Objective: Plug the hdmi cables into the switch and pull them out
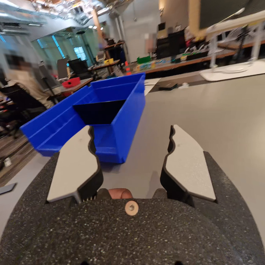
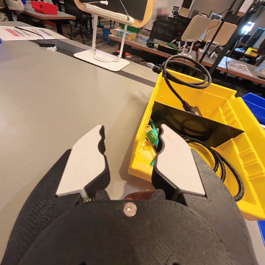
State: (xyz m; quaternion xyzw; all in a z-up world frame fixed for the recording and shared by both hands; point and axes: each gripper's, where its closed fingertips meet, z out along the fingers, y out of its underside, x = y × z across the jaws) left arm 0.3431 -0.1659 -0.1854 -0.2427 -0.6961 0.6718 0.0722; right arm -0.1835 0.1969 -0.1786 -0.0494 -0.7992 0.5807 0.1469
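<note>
Grey tabletop (image 2: 57,100) is seen stretching bare ahead of both grippers, with its far edge bounded by a dark strip; the left gripper (image 1: 131,127) is held spread wide with nothing between its fingers, and the right gripper (image 2: 131,126) is likewise released and empty. One blue bin (image 1: 129,121) with a black divider is set just ahead of the left gripper, near the table's left edge; one yellow bin (image 2: 215,100) is placed close beside the right gripper's right finger. Two black cables (image 2: 200,74) are counted there (one coiled over the far rim, one looped in the near compartment), and green plugs (image 2: 152,137) are lodged by the divider; a white stand (image 2: 103,58) and a small dark box (image 2: 45,43) are left at the far edge.
</note>
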